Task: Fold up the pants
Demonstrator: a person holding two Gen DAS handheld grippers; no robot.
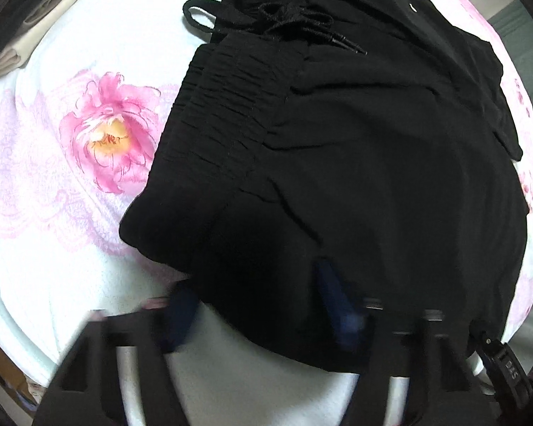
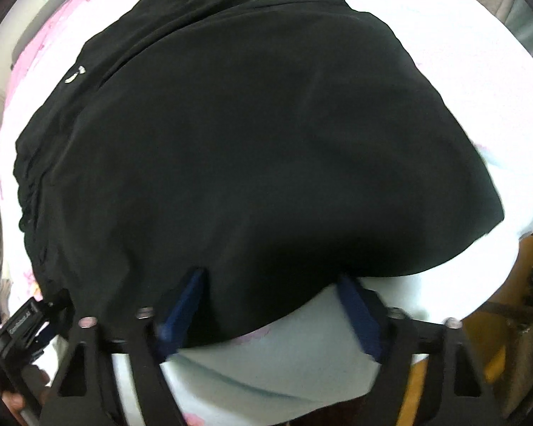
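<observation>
Pants point(image 1: 355, 163), black, folded on floral sheet point(image 1: 71, 184); left gripper point(image 1: 263, 305) and right gripper point(image 2: 273, 305) both spread wide at near hem, fabric between fingers.

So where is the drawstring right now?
In the left wrist view, the drawstring lies knotted at top centre on the pants' waistband, above the pink flower.

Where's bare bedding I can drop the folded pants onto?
Open floral blanket lies beyond the waistband side of the black pants, toward the tan folded cloth. A pale strip runs past the pants' far edge. Crowded: the drawstring end and both grippers' near edge.
</observation>
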